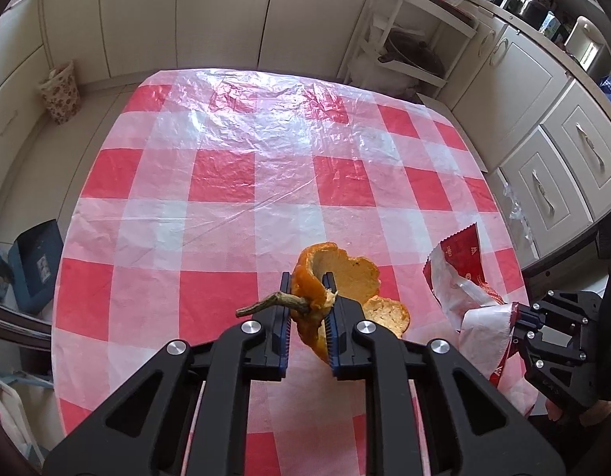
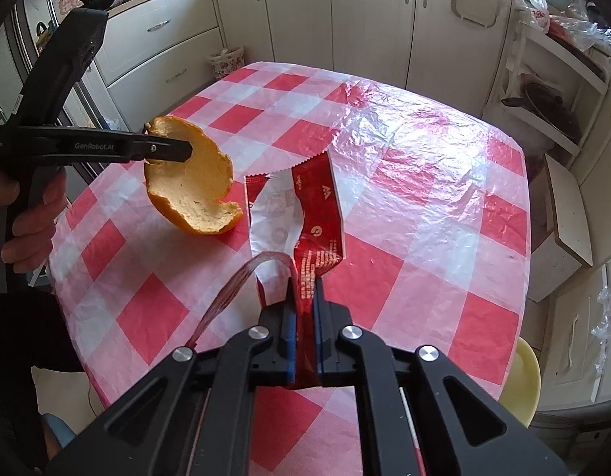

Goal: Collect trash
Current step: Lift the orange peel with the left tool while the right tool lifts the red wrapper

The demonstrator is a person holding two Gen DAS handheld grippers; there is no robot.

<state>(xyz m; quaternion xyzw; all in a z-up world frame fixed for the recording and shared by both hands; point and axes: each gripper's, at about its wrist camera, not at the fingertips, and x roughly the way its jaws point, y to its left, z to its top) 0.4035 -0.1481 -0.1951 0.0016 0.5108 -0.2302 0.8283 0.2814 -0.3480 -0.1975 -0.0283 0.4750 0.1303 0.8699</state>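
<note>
Over a kitchen table (image 1: 226, 214) draped in a red-and-white checked plastic cloth, two hand-held grippers each clutch a piece of rubbish. The left gripper (image 1: 308, 289), angled steeply down toward the table, is clamped on an orange peel (image 1: 345, 273) near its woody stem (image 1: 266, 303), which pokes out sideways past the blue-padded fingers (image 1: 285, 317); the peel curls up and away from the tips, lifted clear of the cloth. From the other side, the same peel (image 2: 190, 182) hangs as a broad cupped shell from the narrow tip of the left gripper (image 2: 174, 150), above the table's near-left part, while a hand (image 2: 31, 214) wraps the tool's grip at the frame's left edge, fingers curled around the handle. The right gripper (image 2: 304, 289), also tilted down over the table's near edge, is closed tight on the lower end of a torn red-and-white wrapper (image 2: 301, 214), which rises from between the pads and spreads open above the cloth, just beside the peel. In the left camera, the wrapper (image 1: 460, 273) and the right gripper (image 1: 519, 325) sit at the table's right side.
</note>
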